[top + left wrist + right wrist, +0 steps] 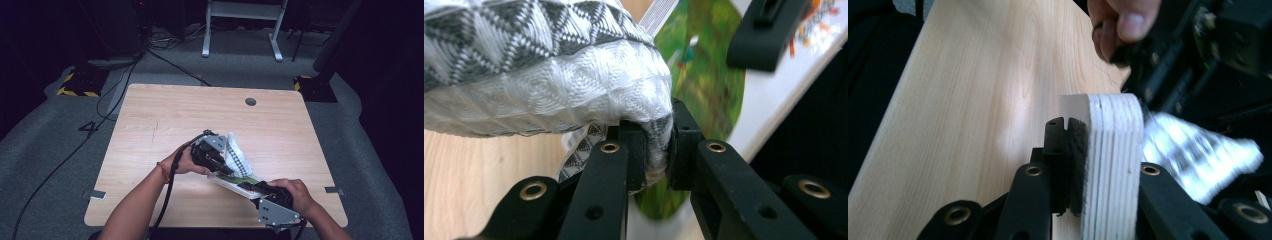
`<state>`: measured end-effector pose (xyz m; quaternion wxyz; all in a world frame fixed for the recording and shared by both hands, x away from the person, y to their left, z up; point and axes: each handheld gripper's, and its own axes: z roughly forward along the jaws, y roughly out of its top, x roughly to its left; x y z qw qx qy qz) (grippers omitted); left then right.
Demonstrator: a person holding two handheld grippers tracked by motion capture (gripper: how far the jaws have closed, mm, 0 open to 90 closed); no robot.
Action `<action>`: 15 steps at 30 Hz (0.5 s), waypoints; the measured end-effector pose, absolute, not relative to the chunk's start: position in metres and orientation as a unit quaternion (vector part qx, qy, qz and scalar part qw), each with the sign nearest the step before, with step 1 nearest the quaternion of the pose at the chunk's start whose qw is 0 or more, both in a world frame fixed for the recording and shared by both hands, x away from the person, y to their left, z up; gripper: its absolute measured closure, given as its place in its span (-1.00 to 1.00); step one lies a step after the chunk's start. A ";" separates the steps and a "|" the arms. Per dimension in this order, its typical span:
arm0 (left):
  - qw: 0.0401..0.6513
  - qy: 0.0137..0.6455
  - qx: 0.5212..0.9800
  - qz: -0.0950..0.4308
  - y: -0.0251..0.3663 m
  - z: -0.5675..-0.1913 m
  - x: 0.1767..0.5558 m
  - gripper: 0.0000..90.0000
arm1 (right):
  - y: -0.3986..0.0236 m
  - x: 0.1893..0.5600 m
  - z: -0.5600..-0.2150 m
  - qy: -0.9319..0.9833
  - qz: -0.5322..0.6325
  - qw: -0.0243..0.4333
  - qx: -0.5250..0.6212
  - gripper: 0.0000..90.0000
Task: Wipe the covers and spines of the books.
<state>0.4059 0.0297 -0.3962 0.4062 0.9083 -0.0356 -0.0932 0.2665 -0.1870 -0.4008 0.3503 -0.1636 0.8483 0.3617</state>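
A white and grey patterned cloth (236, 149) lies bunched on a thick layered board (231, 181) with a green picture on its face. The board rests slantwise on the wooden table (165, 115) near the front. My left gripper (223, 166) comes in from the left, shut on a fold of the cloth (549, 75); the pinch (656, 145) sits over the board's green picture (709, 80). My right gripper (251, 188) comes in from the lower right. It is shut on the board's edge (1110, 165), its jaws (1105, 150) clamping the white layered side.
The table has a round cable hole (250, 101) at the back right and bare wood on the left and far side. Its front edge runs just below both hands. Cables (115, 95) and a white desk frame (242, 30) stand on the grey floor beyond.
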 end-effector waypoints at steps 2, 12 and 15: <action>0.405 -0.048 0.908 -0.094 0.020 -0.395 0.404 0.80 | -0.185 0.265 -0.401 0.847 0.361 0.351 -0.170 0.73; 0.378 -0.031 0.921 -0.084 0.017 -0.401 0.413 0.80 | -0.187 0.261 -0.401 0.846 0.354 0.359 -0.174 0.73; 0.380 -0.012 0.921 -0.078 0.031 -0.404 0.420 0.80 | -0.193 0.265 -0.401 0.846 0.352 0.366 -0.163 0.73</action>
